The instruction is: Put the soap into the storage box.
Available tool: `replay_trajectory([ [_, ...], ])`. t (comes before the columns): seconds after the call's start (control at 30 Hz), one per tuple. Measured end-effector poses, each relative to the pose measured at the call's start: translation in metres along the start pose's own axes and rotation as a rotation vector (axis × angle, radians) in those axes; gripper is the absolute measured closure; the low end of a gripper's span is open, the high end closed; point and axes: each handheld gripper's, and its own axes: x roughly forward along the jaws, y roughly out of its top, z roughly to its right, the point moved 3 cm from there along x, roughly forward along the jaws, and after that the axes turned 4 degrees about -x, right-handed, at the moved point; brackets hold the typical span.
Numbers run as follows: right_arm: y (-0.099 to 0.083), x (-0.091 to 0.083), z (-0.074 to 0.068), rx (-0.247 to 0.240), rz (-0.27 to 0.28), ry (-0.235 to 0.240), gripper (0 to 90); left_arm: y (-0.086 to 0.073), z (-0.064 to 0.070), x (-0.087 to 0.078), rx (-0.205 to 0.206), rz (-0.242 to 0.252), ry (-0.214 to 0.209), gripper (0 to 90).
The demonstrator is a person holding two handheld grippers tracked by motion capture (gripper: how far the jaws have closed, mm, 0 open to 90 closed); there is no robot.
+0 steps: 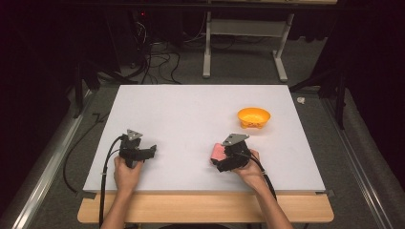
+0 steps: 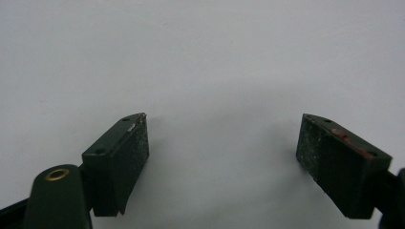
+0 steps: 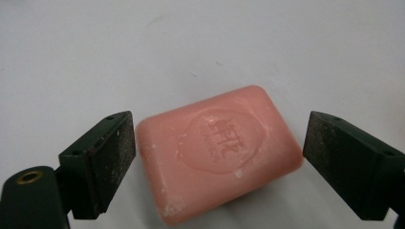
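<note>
A pink bar of soap (image 3: 217, 150) with a stamped oval mark lies flat on the white table top. My right gripper (image 3: 219, 148) is open around it, one jaw on each side, with small gaps or light contact at the soap's ends. In the high view the soap (image 1: 218, 152) peeks out at the left of the right gripper (image 1: 224, 160). My left gripper (image 2: 222, 143) is open over bare table, nothing between its jaws. It rests at the table's near left (image 1: 143, 151). An orange bowl (image 1: 254, 117) stands farther back on the right.
The white table top (image 1: 191, 114) sits on a wooden board whose front edge shows below the hands. Cables trail from both grippers over the near edge. Behind the table stand a white frame (image 1: 246, 33) and floor cables.
</note>
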Motion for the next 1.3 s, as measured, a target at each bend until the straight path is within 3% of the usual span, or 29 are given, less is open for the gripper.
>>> replay_trajectory([
  [0.4,0.006,0.010,0.001,-0.043,-0.056,-0.001,11.2,0.000,0.000,0.000,0.001,0.000,0.000,18.7],
  [0.93,-0.001,0.027,0.003,0.048,-0.105,0.001,11.8,0.000,0.000,0.000,0.000,0.000,0.000,18.7],
  [1.3,-0.003,0.026,0.002,0.101,-0.078,-0.009,13.5,0.000,0.000,0.000,0.001,0.000,0.000,18.7],
])
